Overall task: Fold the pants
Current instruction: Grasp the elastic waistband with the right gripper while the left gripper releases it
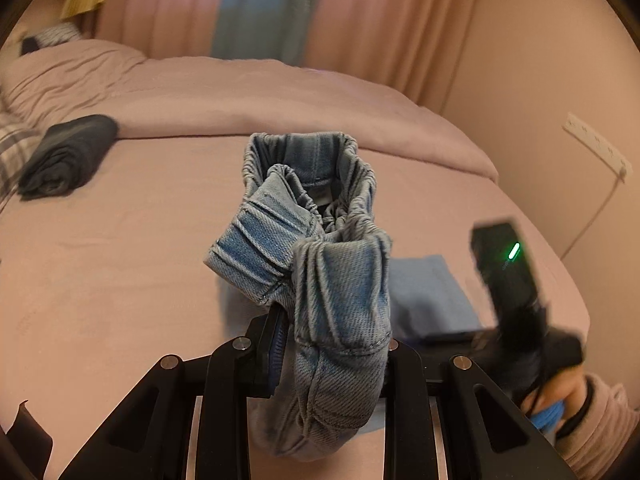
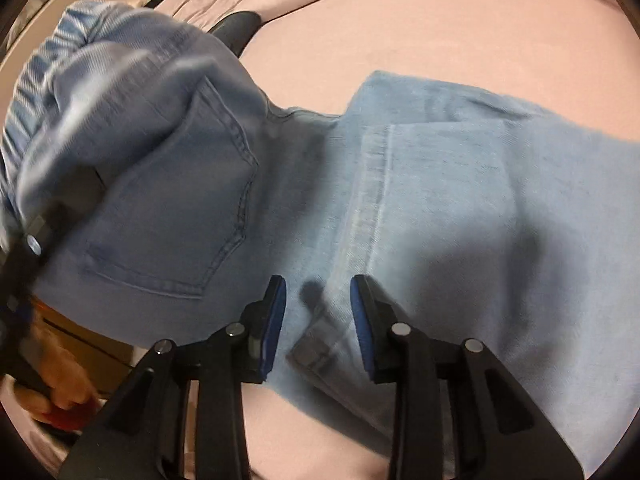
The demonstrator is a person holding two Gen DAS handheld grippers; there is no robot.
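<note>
Left wrist view: the left gripper (image 1: 320,344) is seen clamped on the bunched waistband of the pants (image 1: 320,240), lifted above the pink bed (image 1: 120,260). The right gripper (image 2: 318,312) is held parted over the legs, gripping nothing; folded dark clothing (image 1: 66,156) is seen well apart.

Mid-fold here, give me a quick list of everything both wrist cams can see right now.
jeans: one, light blue denim, legs on the bed, waistband bunched and lifted in the left gripper
folded garment: one, dark grey, far left on the bed
bed: one, pink cover
curtains: pink with a blue stripe, behind the bed
left gripper: black, shut on the waistband
right gripper: black with blue pads, open over the legs
</note>
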